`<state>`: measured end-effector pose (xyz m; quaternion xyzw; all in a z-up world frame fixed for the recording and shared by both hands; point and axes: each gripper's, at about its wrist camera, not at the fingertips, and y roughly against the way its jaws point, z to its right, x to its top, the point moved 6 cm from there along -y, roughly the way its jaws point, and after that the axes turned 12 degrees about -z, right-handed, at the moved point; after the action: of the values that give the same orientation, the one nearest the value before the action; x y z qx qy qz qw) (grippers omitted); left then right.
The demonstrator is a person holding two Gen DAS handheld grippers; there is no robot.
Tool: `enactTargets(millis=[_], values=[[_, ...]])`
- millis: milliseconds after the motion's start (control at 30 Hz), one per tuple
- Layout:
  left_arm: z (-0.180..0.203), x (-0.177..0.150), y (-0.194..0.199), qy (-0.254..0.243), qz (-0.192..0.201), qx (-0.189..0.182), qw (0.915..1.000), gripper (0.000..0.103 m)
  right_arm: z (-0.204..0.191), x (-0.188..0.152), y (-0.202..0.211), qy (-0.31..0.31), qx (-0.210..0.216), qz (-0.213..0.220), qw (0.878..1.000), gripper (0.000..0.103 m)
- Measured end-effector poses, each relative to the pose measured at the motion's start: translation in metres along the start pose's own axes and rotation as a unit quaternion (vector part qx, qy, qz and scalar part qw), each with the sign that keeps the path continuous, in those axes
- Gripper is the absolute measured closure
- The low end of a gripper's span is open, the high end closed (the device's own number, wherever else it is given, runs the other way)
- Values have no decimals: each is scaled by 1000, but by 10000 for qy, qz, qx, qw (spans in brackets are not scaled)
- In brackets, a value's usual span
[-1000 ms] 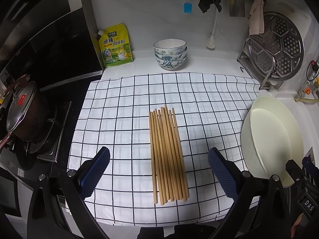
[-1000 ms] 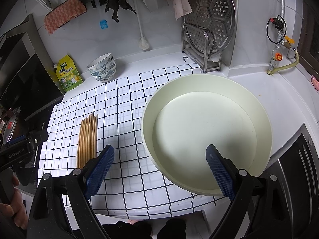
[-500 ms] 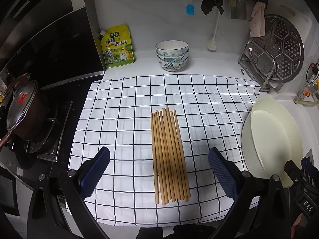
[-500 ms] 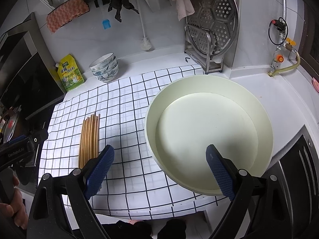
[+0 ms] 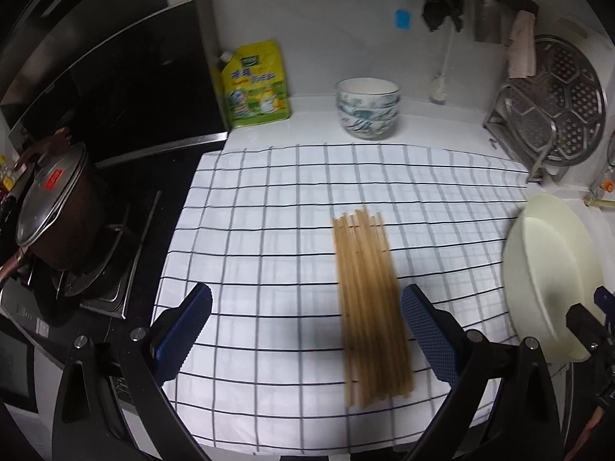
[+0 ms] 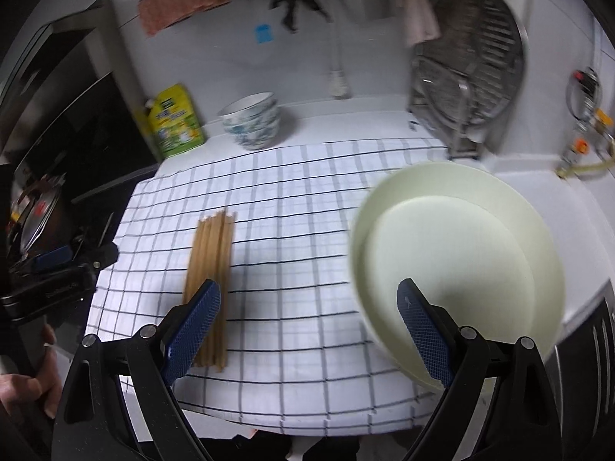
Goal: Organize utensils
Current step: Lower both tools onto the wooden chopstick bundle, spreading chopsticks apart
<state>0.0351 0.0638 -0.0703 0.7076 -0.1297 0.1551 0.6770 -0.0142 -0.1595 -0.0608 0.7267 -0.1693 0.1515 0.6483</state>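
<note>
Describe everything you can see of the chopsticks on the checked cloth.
The chopsticks are a bundle of plain, light-brown sticks that look like wood or bamboo. They lie flat, side by side and roughly parallel, on the checked cloth, ends slightly uneven. Motion blur hides the exact count. Neither tool touches them; the pale basin sits apart to their right.

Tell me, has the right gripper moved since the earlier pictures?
Yes. The right gripper moved left: the cream basin slid rightward in its view, and the chopsticks now reach its left finger.
</note>
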Motion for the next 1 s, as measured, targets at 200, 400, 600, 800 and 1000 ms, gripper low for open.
enactTargets(millis=[200, 400, 600, 800, 1000], values=[[-32, -4, -33, 197, -173, -10, 9997, 6, -37, 4, -39, 431, 149, -292, 9985, 14], [-40, -2, -65, 142, -96, 92, 9998, 6, -59, 2, -88, 583, 97, -596, 9965, 14], [-36, -6, -98, 37, -349, -19, 9994, 6, -64, 0, -132, 634, -122, -837, 9944, 14], [-31, -12, -116, -127, -471, -14, 9988, 6, -63, 3, -160, 692, -373, -889, 9929, 14], [-26, -15, -124, -176, -555, -91, 9983, 6, -63, 3, -174, 779, -492, -959, 9911, 14]])
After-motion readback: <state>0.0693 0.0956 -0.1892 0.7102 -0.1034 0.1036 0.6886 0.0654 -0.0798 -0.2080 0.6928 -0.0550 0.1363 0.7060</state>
